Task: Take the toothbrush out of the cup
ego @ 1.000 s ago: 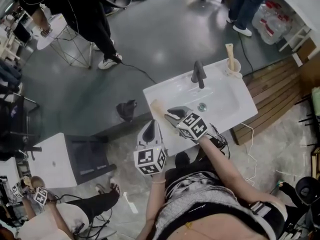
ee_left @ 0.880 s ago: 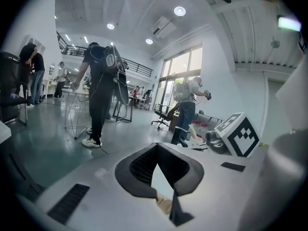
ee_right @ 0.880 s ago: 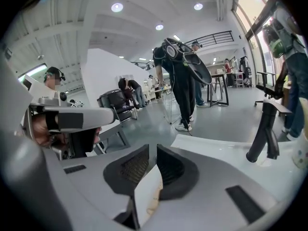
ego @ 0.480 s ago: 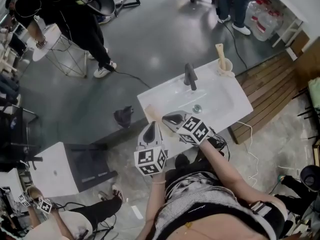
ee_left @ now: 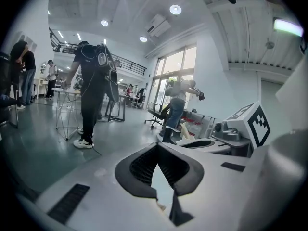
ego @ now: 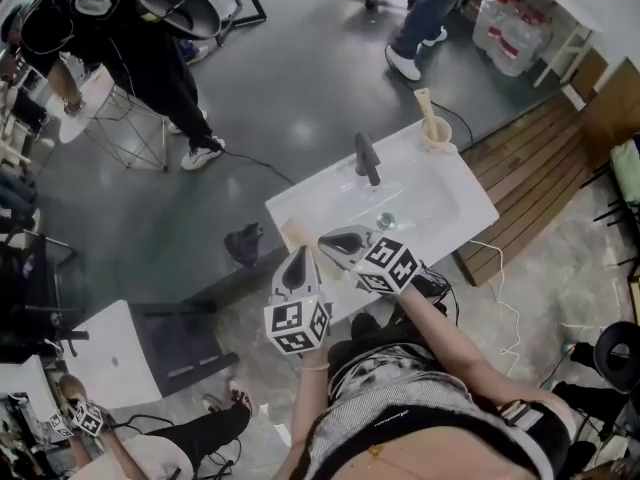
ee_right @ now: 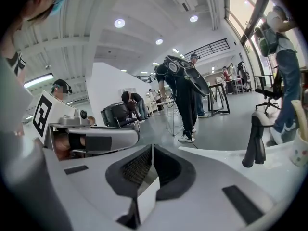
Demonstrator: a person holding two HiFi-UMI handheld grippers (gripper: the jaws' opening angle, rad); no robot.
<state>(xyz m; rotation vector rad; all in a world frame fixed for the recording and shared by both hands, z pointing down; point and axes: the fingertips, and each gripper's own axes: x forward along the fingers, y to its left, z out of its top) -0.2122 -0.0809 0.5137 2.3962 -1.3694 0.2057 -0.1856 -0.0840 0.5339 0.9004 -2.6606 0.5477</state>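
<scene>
Since the earlier frame your head view swung: sink (ego: 445, 213) & cup (ego: 436, 134) slid left in frame, while both grippers kept over the sink's near edge. R gripper (ee_right: 152, 147) was fully shut, pads tip to tip, nothing btwn them. L gripper (ee_left: 156, 147) looked the same: tips met, empty. They sat side by side, L just beside R. I couldn't tell from the head view whether either touched the sink.

Outward from there came the drain (ego: 384, 220), then the faucet (ego: 366, 158) at the back rim, left of the cup. Your toothbrush (ego: 424, 105) still stood in the cup, leaning a bit. The cup sat on the sink's far right corner, well apart from both grippers. So by my read the task hadn't started, and the reach was the step ahead.

What could go wrong:
- Arriving w/ jaws shut, you'd jab the brush handle instead of straddling it. The cup, right on the corner w/ floor beyond, could tip or slide off, so open R before you get close.
- Pulling the brush at a slant could drag a light cup w/ it. Lift along the handle, or steady the cup w/ L.
- A bystander's legs (ego: 425, 13) were near that corner too, so a wide swing risked a bump.
</scene>
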